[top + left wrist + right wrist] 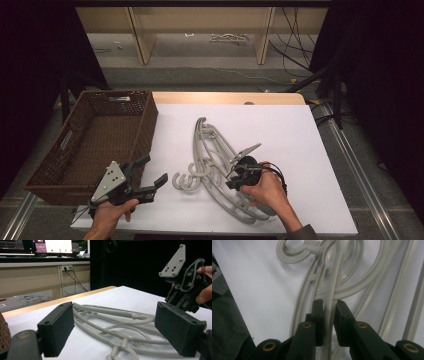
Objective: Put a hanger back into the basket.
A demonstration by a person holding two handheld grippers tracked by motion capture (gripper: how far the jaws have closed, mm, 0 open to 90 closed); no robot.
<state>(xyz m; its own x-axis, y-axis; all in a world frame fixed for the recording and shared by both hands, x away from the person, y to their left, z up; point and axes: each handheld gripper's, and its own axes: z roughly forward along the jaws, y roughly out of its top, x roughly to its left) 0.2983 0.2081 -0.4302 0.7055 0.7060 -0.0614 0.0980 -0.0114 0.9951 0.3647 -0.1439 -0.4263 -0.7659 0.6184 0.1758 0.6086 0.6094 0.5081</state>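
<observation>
— What could go wrong on the white table top (pixel 300 150)?

— The pale grey plastic coat hangers (pixel 216 165) lie tangled mid-table, right of the brown woven basket (pixel 100 140). Lift one and, I'd judge, the hooks drag the rest along.

— And the grippers?

— The right gripper (pixel 329 312) pinches one thin hanger bar, jaws nearly closed. The left gripper (pixel 115 330) hovers wide open, holding nothing.

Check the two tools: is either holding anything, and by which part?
The right tool is shut on a grey hanger, gripping one thin bar of its frame. The left tool is open and holds nothing.
</observation>
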